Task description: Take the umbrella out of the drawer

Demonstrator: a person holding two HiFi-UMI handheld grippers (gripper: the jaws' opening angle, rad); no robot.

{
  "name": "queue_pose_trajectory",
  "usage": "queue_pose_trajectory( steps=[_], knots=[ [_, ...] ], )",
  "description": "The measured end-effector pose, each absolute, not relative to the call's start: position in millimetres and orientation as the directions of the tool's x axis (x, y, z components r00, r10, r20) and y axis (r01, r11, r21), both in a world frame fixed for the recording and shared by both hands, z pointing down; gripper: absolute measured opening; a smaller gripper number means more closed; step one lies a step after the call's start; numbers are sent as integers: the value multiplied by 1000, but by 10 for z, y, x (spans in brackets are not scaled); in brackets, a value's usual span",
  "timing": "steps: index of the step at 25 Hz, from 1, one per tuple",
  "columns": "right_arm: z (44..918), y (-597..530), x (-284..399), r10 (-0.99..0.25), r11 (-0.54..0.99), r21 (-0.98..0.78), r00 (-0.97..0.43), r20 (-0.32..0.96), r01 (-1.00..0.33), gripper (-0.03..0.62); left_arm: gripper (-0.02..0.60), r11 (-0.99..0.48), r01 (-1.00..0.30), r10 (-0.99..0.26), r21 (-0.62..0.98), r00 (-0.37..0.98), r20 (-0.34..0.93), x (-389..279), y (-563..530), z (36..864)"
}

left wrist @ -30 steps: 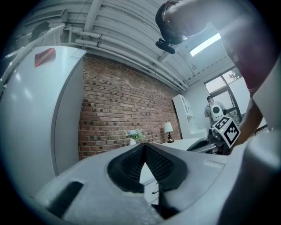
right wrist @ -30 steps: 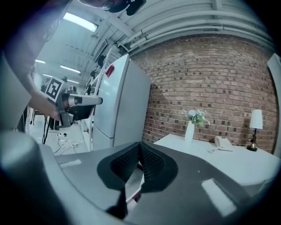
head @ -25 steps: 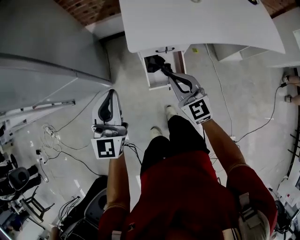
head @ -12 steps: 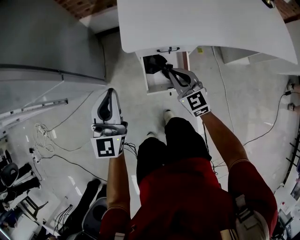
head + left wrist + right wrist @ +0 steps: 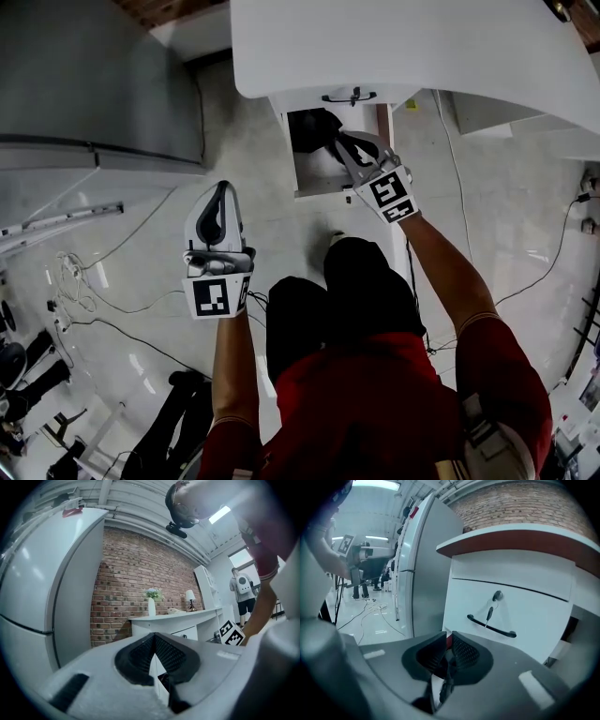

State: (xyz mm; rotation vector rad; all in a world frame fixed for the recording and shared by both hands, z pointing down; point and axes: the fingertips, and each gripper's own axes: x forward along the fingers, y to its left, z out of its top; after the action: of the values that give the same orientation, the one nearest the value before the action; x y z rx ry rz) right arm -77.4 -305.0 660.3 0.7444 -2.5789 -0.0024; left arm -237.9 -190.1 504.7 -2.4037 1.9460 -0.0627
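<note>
A black folded umbrella (image 5: 314, 129) lies in the open lower drawer (image 5: 307, 180) under the white desk (image 5: 394, 47). My right gripper (image 5: 341, 146) reaches into that drawer, its tips at the umbrella's near end; whether they touch it I cannot tell. Its jaws are opening, with a narrow gap and nothing pressed between the pads (image 5: 448, 641). The closed upper drawer's black handle (image 5: 492, 626) and key hang just ahead of it. My left gripper (image 5: 223, 187) is shut and empty over the floor, left of the drawer, its tips meeting (image 5: 153, 641).
A tall grey fridge (image 5: 94, 84) stands left of the desk. Cables (image 5: 94, 291) trail across the glossy floor at the left. The person's knees and a shoe (image 5: 339, 240) are just below the drawer. A vase (image 5: 151, 605) and lamp stand on the desktop.
Both grippers have sunk as the person crouched. The right gripper has pushed further into the drawer beside the umbrella, and its jaws have parted a little. The left gripper stays shut.
</note>
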Motion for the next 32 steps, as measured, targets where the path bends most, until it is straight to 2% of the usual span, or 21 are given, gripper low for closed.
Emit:
queue_pose_trajectory(
  steps=[6,12,18,29,32],
  knots=[
    [7098,-3182,-858,-486,864,134,-736,472,-485,109,6,-196,-979,-981,-51,195,8,-2441,-1897,5429],
    [7638,-3369,-936,-450,873,102,-709,543,-476,230,6,-178,-982,-984,-60,177,28,-2543,-1906,5812],
    [8144,-3529,-1021,-420,877,78,-675,606,-475,325,6,-162,-985,-986,-54,160,40,-2636,-1955,6103],
    [8942,-3772,-1100,-396,866,70,-592,702,-496,403,6,-137,-989,-990,-59,134,53,-2796,-1902,6586],
    [9079,-3826,-1107,-394,865,74,-580,713,-496,405,6,-135,-989,-990,-60,131,55,-2805,-1886,6644]
  ],
)
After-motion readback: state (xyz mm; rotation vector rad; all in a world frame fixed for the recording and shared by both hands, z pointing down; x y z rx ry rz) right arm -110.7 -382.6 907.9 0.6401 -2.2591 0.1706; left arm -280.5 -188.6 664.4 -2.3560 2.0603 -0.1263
